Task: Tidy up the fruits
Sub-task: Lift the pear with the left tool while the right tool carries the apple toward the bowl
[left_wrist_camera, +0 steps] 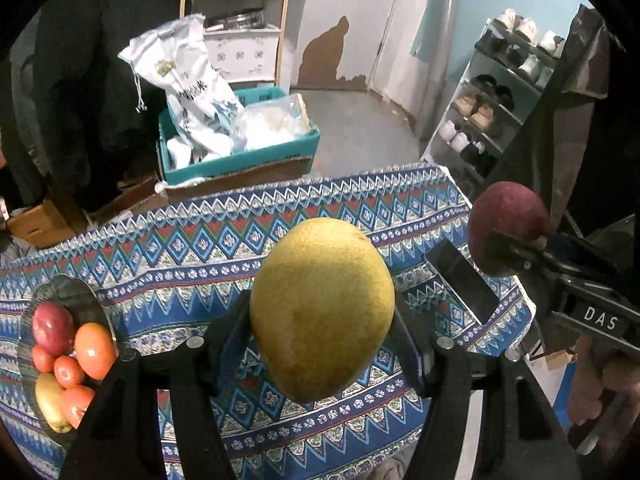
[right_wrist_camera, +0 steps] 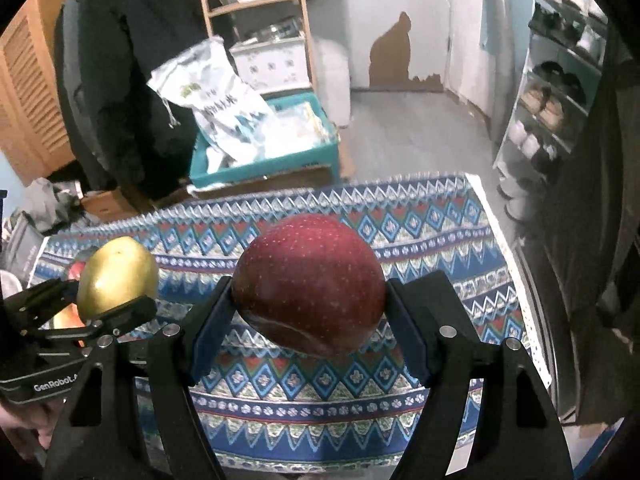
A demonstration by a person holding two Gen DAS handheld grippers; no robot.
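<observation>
Left gripper (left_wrist_camera: 322, 312) has its jaws clamped on a yellow pear (left_wrist_camera: 322, 308), right gripper (right_wrist_camera: 308, 304) on a red apple (right_wrist_camera: 308, 284), both held above the counter (left_wrist_camera: 200, 248). Fruit plate (left_wrist_camera: 60, 292) sits at the left edge.

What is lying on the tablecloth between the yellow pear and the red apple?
A dark phone lies on the cloth between pear and apple, visible in the left wrist view.

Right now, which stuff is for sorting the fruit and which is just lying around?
For the job:
- big yellow-green pear in the left tool
- dark red apple in the right tool
- glass plate of mixed fruit

Just lying about:
- black phone on the patterned cloth
- teal crate
- shoe rack
</observation>
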